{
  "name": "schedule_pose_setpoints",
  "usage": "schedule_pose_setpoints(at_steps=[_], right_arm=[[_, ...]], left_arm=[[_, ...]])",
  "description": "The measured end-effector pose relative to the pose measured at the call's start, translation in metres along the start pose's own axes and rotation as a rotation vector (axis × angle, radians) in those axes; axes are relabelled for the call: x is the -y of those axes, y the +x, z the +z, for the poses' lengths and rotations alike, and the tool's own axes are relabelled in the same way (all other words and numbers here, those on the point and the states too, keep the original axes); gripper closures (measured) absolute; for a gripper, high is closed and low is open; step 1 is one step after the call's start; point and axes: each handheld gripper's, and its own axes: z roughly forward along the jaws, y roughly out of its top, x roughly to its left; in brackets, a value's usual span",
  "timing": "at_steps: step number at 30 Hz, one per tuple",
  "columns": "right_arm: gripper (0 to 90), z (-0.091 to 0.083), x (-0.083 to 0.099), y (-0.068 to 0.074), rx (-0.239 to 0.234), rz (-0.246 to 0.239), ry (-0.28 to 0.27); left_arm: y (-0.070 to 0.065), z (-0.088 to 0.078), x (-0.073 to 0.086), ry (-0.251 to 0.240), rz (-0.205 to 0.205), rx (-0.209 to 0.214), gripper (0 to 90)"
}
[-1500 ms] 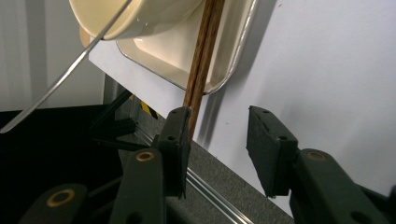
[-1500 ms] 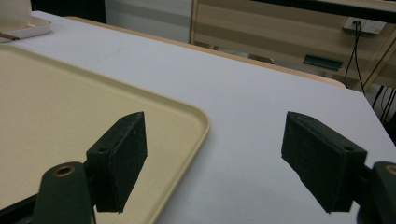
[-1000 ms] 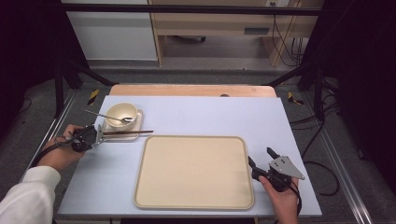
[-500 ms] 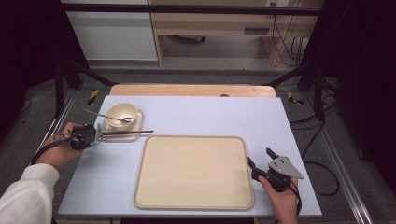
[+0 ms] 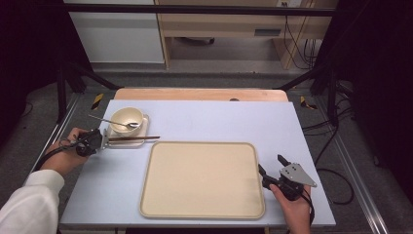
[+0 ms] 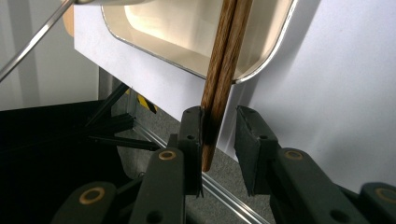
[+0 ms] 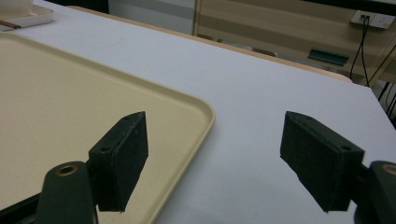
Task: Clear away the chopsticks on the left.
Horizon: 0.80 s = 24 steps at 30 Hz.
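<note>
Chopsticks (image 6: 224, 74) between left gripper (image 6: 219, 135) jaws

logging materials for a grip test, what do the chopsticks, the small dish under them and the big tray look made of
Chopsticks: likely wood, dark brown with lengthwise grain and a slight sheen. Small dish: its thin bright rim looks like metal, though its cream inside could be enamel or plastic. Big tray: probably plastic, matte beige, with a rounded moulded lip.
</note>
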Motion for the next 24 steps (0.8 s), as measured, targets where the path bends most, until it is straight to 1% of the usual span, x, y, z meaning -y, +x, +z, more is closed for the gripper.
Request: schedule_pose_setpoints(at_steps=[2,4,7,8,12,17,19,21,22,23,24], right_arm=[[23.6,0.0002,0.0001,0.0003,-0.002,-0.001,0.002],[23.6,0.0002,0.0,0.0005,-0.002,0.0,0.003],[23.5,0.0004,0.0001,0.0007,-0.004,0.0,0.003],[23.5,0.0004,0.0001,0.0007,-0.005,0.002,0.004],[23.5,0.0007,0.0001,0.0007,-0.008,0.004,0.005],[23.4,0.0009,0.0,0.0011,-0.011,0.002,0.006],[23.4,0.001,0.0,0.0011,-0.012,0.002,0.007],[23.4,0.0008,-0.0001,0.0014,-0.013,0.004,0.007],[23.3,0.0008,-0.0001,0.0013,-0.012,0.002,0.007],[23.3,0.0008,0.0,0.0013,-0.013,0.003,0.008],[23.3,0.0007,0.0,0.0013,-0.013,0.003,0.007]], left_arm=[[-0.0001,0.001,-0.0007,0.006,0.008,0.005,71.9],[-0.0002,0.0017,-0.0006,0.004,0.002,0.003,71.9],[0.0003,0.0006,-0.0008,0.009,0.013,0.007,72.1],[-0.0002,0.0007,-0.0004,0.005,0.01,0.006,72.3],[-0.0007,0.0003,-0.0001,0.008,0.019,0.01,72.5],[-0.0002,-0.0019,-0.0025,0.014,0.038,0.024,72.8],[0.0005,-0.0015,-0.0036,0.014,0.046,0.023,72.5],[0.0008,-0.0006,-0.0052,0.026,0.048,0.031,72.1],[0.0006,0.0006,-0.0058,0.02,0.05,0.026,72.0],[0.0014,0.0005,-0.0071,0.029,0.059,0.032,72.1],[0.0014,0.0008,-0.008,0.029,0.056,0.035,72.1]])
